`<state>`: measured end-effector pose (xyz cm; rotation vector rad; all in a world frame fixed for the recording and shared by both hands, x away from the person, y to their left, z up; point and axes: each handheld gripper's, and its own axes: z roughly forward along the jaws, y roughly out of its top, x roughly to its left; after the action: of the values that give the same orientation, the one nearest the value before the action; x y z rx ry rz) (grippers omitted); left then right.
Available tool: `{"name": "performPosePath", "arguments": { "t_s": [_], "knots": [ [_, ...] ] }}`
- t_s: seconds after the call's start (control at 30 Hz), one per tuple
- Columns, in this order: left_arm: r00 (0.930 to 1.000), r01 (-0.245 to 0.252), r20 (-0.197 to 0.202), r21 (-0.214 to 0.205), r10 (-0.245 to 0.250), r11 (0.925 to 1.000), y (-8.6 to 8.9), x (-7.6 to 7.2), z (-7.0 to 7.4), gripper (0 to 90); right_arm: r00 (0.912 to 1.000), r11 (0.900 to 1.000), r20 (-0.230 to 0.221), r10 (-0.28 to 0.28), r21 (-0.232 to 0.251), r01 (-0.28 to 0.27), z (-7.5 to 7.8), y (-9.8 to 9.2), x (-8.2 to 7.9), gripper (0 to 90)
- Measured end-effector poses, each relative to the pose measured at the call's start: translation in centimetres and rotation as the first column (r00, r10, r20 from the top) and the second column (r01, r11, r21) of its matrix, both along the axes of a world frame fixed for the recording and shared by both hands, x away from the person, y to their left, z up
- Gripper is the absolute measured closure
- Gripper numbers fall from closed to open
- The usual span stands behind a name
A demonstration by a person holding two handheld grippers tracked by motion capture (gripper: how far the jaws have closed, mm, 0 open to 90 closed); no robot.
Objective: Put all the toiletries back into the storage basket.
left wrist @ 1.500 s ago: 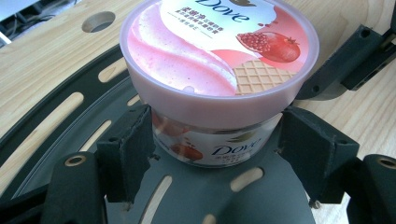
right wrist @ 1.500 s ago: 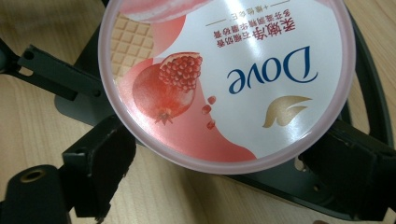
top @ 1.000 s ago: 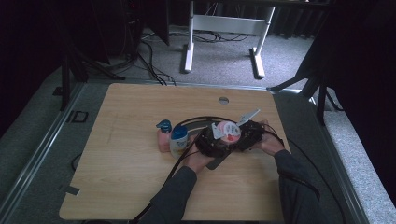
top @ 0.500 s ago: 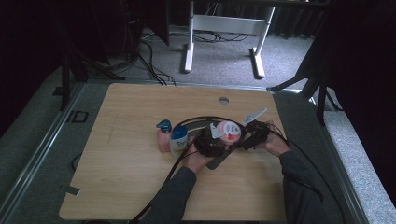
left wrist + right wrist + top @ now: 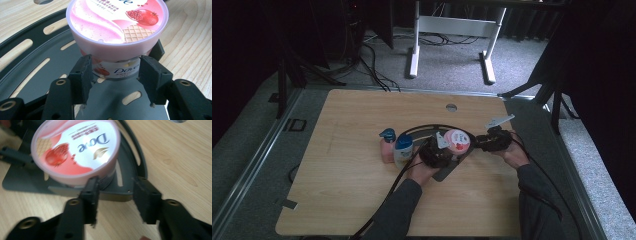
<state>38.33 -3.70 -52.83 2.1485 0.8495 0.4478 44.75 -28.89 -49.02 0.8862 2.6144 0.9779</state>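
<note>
**Tub sits in our left gripper; the right one stands off to its side**

The pink tub [image 5: 117, 32] stands upright on the dark slotted plate [image 5: 37, 72] near the middle of the desk [image 5: 337, 200], lid up. Our left gripper [image 5: 113, 75] comes at it low from the near side. Its jaws have just been closing and now sit on either side of the narrower base under the lid; they look to be touching it, though we cannot be sure how firmly they press.

Our right gripper [image 5: 116, 200] lies to the right of the tub. Its jaws have just been closing too, but nothing is between them. The tub is up and to the left of that gap, with the left jaw just at the tub's edge, so the gripper is off line.

So the left hand is the nearer one. We judge that a lift falls to it, while the right would first need to shift sideways toward the tub.

Two bottles [image 5: 396, 148] stand just left of the plate.
</note>
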Motion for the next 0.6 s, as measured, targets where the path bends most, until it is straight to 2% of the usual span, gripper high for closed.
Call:
{"name": "performPosePath", "arguments": {
  "t_s": [0.13, 0.17, 0.3, 0.5, 0.6],
  "knots": [
    [1.0000, -0.001, 0.008, 0.014, 0.001, 0.9999, 0.0, -0.1, 0.0, 46.8, 0.9988, 0.9988, 0.005, -0.048, 0.007, 0.048, -0.3, -0.1, 0.4, 73.0],
    [0.9999, 0.000, 0.011, 0.016, -0.001, 0.9999, 0.0, -0.1, 0.0, 48.0, 0.9963, 0.9963, 0.013, -0.085, -0.007, 0.085, -0.4, 0.0, 0.6, 78.0],
    [0.9997, -0.001, 0.023, 0.027, 0.001, 0.9996, 0.0, -0.3, 0.1, 50.7, 0.9903, 0.9905, 0.026, -0.137, -0.013, 0.137, -0.7, -0.1, 0.9, 87.6],
    [0.9990, -0.006, 0.044, 0.023, 0.005, 0.9997, 0.1, -0.5, 0.0, 58.5, 0.9763, 0.9758, 0.032, -0.214, -0.038, 0.215, -1.2, 0.0, 1.5, 90.0],
    [0.9979, -0.014, 0.064, 0.034, 0.011, 0.9993, 0.1, -0.7, 0.1, 64.6, 0.9687, 0.9680, 0.037, -0.245, -0.044, 0.247, -1.5, 0.1, 1.9, 90.0]
  ]
}}
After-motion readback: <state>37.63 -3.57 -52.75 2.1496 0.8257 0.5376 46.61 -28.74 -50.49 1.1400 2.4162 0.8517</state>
